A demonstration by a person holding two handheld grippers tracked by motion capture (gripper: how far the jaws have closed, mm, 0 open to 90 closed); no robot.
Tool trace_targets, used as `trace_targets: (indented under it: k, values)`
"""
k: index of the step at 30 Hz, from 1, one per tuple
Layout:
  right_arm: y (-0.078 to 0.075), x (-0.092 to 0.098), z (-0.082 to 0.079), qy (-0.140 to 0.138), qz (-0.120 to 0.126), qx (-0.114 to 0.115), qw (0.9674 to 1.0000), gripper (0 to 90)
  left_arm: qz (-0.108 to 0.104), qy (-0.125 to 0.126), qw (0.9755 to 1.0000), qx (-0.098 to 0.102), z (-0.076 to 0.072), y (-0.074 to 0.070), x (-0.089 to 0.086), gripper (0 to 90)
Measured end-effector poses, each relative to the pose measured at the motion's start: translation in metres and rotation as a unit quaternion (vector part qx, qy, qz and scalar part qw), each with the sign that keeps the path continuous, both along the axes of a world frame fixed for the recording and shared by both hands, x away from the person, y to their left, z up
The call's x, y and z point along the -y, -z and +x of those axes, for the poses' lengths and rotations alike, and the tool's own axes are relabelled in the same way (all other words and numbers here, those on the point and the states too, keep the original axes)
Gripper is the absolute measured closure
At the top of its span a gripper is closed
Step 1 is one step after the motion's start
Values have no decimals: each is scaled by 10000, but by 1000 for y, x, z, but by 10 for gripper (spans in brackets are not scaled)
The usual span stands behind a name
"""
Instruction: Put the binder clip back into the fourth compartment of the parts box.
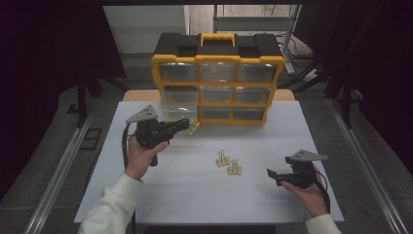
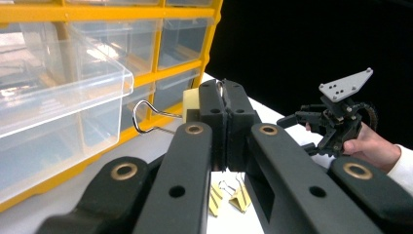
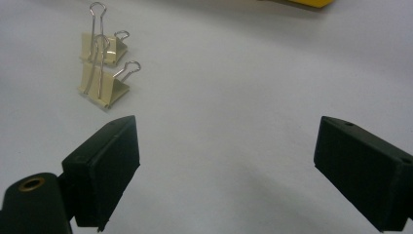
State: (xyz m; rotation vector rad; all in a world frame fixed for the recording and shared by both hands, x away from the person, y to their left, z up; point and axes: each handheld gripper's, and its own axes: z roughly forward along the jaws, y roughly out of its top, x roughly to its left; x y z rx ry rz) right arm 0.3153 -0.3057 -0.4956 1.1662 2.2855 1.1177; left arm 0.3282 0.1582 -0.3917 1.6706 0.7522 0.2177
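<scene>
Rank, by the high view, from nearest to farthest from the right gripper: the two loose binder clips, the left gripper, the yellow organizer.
From the right gripper:
1. Loose binder clips, mid-table on its left.
2. Left gripper, far left, shut on another clip.
3. Yellow organizer, at the table's back.

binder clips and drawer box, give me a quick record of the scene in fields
left claw: shut on a cream binder clip, beside the pulled-out clear drawer
right claw: open, holding nothing, low over the table
loose clips: two, cream, side by side on the table
organizer: yellow and black, upright at the table's far edge
</scene>
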Motion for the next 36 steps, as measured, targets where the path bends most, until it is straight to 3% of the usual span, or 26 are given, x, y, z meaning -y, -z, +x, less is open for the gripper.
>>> trace_targets:
  k: [21, 36]
  values:
    - [-1, 2, 0, 38, 31, 22, 10000, 98, -30, -93, 9999, 63, 7, -15, -3, 889]
    - [-1, 2, 0, 33, 21, 10, 10000, 98, 34, -345, 9993, 102, 18, -22, -11, 889]
